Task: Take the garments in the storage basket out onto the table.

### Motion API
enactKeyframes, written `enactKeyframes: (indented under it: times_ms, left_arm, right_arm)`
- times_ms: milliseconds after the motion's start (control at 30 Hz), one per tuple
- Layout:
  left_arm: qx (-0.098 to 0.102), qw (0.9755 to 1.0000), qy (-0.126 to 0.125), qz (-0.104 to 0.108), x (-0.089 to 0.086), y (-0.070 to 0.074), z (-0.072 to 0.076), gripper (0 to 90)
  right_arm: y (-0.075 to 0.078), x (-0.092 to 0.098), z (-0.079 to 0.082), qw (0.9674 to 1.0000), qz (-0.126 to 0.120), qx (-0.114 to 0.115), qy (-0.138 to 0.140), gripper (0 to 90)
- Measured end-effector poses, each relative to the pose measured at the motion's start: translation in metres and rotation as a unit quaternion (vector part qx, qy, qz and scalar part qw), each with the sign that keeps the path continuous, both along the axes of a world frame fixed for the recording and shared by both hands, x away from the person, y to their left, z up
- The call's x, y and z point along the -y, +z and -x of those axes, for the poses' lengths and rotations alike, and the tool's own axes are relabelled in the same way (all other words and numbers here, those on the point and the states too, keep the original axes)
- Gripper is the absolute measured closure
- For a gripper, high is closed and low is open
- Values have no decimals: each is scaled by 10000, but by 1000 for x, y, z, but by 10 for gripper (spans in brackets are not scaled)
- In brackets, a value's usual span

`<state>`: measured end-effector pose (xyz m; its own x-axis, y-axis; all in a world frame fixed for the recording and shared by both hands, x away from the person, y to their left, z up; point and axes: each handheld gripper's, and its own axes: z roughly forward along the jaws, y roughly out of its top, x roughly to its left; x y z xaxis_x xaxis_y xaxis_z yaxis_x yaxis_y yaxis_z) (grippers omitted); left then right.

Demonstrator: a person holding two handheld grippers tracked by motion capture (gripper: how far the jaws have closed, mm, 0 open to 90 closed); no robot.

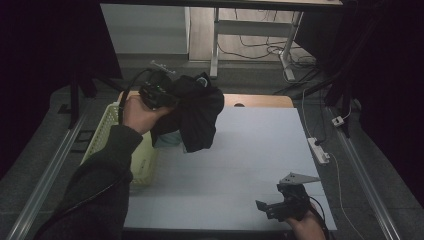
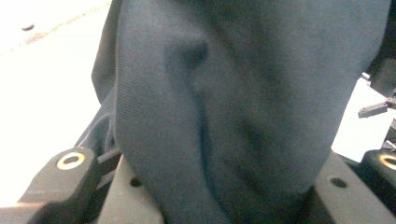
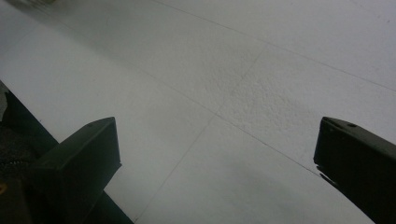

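A dark, near-black garment (image 1: 197, 117) hangs in a bunch above the back left of the white table (image 1: 250, 155). My left gripper (image 1: 182, 95) is shut on its upper part, with the person's hand behind it. In the left gripper view the garment (image 2: 243, 102) drapes over the jaws and hides their tips. Low over the table's front right corner my right gripper (image 1: 267, 206) stands open. Its two black jaws are wide apart in the right gripper view, with only the bare table surface (image 3: 224, 116) between them.
A pale yellow-green slatted basket (image 1: 107, 132) stands at the table's left edge, just under the left forearm. Something pale blue (image 1: 170, 138) shows beneath the hanging garment. A white power strip (image 1: 318, 150) lies on the floor to the right. Desk legs and cables stand beyond.
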<state>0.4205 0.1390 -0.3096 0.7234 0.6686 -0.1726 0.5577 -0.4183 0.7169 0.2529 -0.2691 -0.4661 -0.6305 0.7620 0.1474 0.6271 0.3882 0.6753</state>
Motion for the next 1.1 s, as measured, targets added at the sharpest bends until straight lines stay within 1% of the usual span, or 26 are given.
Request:
enactKeyframes:
  times_ms: [200, 367, 467, 533, 733, 833, 933, 1100]
  left_arm:
    - [-12, 9998, -182, -21, 28, -11, -8, 684]
    - [-6, 9994, -301, -151, 50, -21, -12, 681]
    - [-20, 9992, -349, -210, 61, -29, -15, 680]
    - [-34, 9991, -353, -225, 66, -35, -17, 679]
    - [-196, 9990, -303, -247, 76, -55, -24, 677]
    - [-266, 9989, -257, -277, 79, -67, -27, 674]
    - [-346, 9985, -219, -364, 82, -80, -30, 671]
    - [-487, 9977, -149, -446, 84, -102, -33, 665]
  right_arm:
    - [0, 0, 0, 10000, -3, -8, 8, 0]
    - [0, 0, 0, 10000, -6, -7, 18, 0]
    - [0, 0, 0, 10000, -6, -9, 25, 0]
    - [0, 0, 0, 10000, -6, -9, 28, 0]
    - [0, 0, 0, 10000, 7, -11, 40, 0]
    - [0, 0, 0, 10000, 18, -5, 52, 1]
    - [0, 0, 0, 10000, 24, -3, 55, 2]
    - [0, -1, 0, 10000, 27, 11, 63, 3]
